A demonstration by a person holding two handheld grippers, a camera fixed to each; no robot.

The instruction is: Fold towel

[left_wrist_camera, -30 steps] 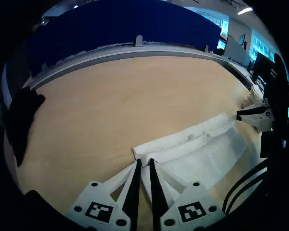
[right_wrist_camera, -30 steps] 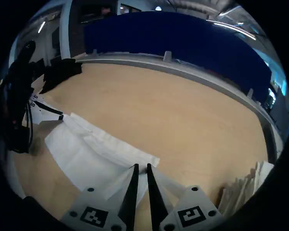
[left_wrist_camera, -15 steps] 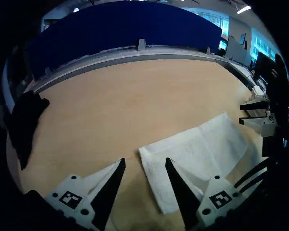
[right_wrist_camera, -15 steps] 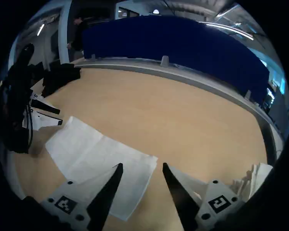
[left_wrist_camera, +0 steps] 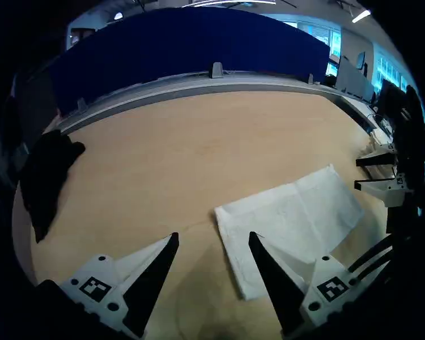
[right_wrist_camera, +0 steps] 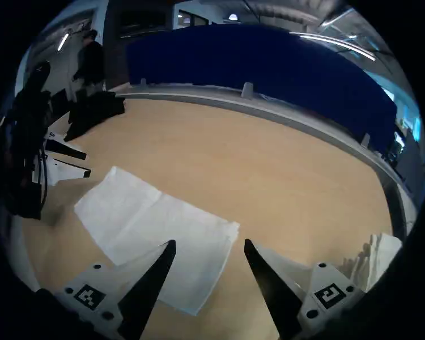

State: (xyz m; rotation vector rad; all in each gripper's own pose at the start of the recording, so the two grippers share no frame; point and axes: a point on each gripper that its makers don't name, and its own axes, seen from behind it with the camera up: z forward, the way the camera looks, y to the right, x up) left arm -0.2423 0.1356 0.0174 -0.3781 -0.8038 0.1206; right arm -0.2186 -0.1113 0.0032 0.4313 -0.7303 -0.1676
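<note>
A white towel lies folded flat on the light wooden table. In the left gripper view my left gripper hangs open over the towel's left edge, holding nothing. The right gripper stands open at that view's right edge, by the towel's far corner. In the right gripper view the towel spreads to the lower left, and my right gripper is open above its near right corner. The left gripper shows open at that view's left edge.
A dark cloth lies at the table's left side, seen also as a dark cloth at the far left. A blue divider runs along the table's back edge. A stack of pale towels sits at the right.
Both grippers were shut on the towel's raised edge a second ago; they have opened and let go. The towel now lies flat, and both grippers have drawn back slightly.
</note>
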